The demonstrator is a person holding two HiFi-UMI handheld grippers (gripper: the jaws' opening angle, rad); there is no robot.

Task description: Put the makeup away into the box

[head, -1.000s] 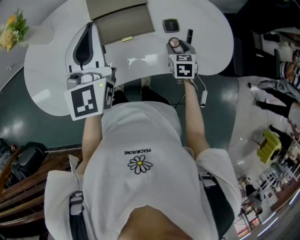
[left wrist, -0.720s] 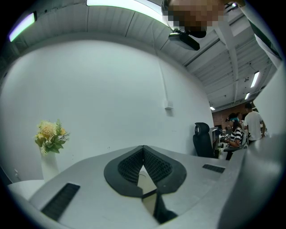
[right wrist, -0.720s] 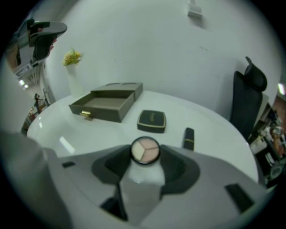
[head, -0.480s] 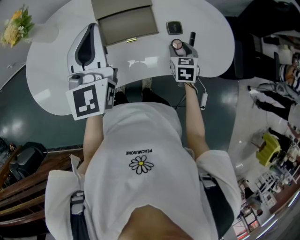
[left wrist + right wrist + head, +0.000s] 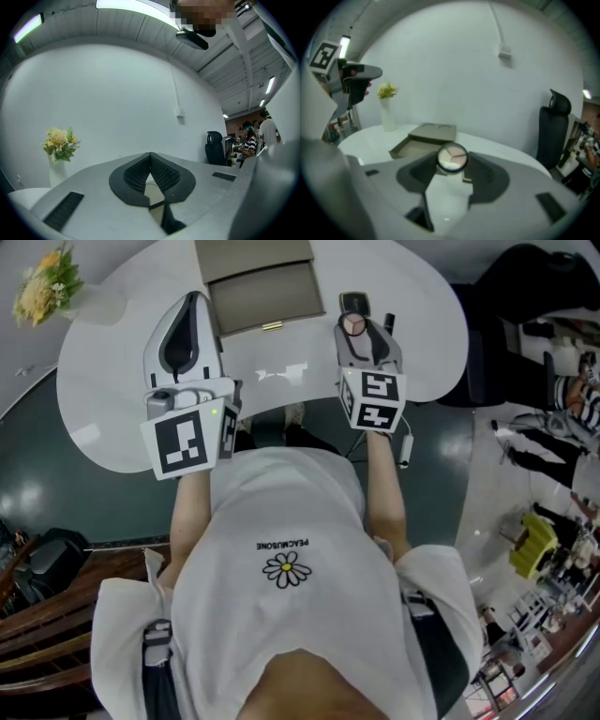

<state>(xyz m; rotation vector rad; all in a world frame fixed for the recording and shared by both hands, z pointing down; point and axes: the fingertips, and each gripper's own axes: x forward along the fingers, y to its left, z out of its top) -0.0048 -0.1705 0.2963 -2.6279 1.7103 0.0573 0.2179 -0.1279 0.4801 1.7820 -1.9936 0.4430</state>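
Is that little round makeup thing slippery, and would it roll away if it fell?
Probably stiff: the round compact sits unbent, pinched between the fingers. Its rim looks smooth, so it may slip. Dropped on edge, it could well roll.

Head view: steeply down, high above the surface [image 5: 103,399]. Left gripper view: level, facing the wall [image 5: 117,93]. Right gripper view: tilted down, shares the box [image 5: 431,133] with head view.
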